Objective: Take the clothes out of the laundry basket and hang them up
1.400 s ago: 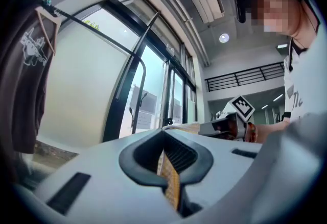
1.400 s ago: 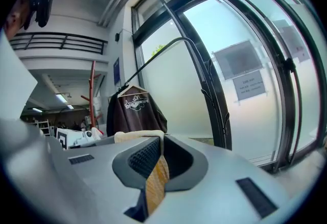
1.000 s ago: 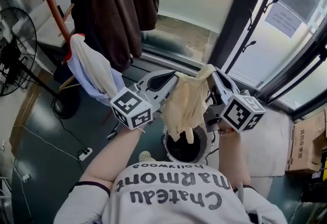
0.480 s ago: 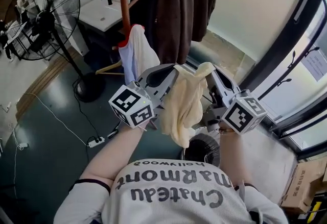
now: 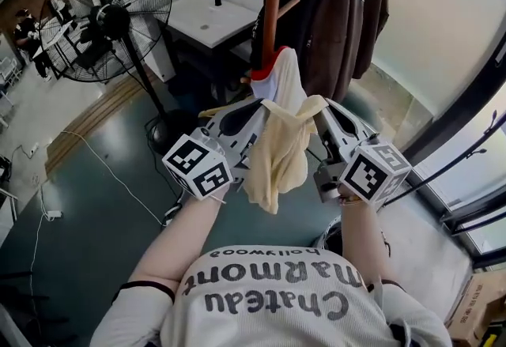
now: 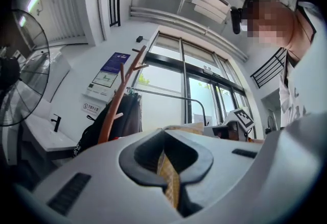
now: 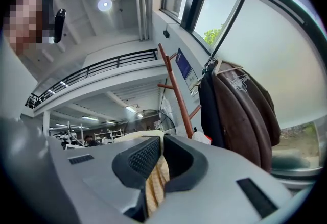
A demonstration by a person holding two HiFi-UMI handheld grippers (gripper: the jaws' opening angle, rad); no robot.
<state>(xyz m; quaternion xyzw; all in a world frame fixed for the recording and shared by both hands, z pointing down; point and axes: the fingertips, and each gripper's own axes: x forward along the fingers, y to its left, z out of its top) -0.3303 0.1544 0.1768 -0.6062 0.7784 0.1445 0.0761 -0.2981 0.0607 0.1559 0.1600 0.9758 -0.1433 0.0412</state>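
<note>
left hand-held gripper (image 5: 259, 108) and right hand-held gripper (image 5: 326, 108) clamp cream garment (image 5: 278, 157) over teal floor (image 5: 103, 203).

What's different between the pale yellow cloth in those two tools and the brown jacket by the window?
The yellow cloth is pale and thin-looking; the brown jacket is dark and looks bulkier. The cloth is pinched by the left gripper and right gripper and droops between them; the jacket hangs from a hanger. Both are clothes near the wooden coat stand.
</note>
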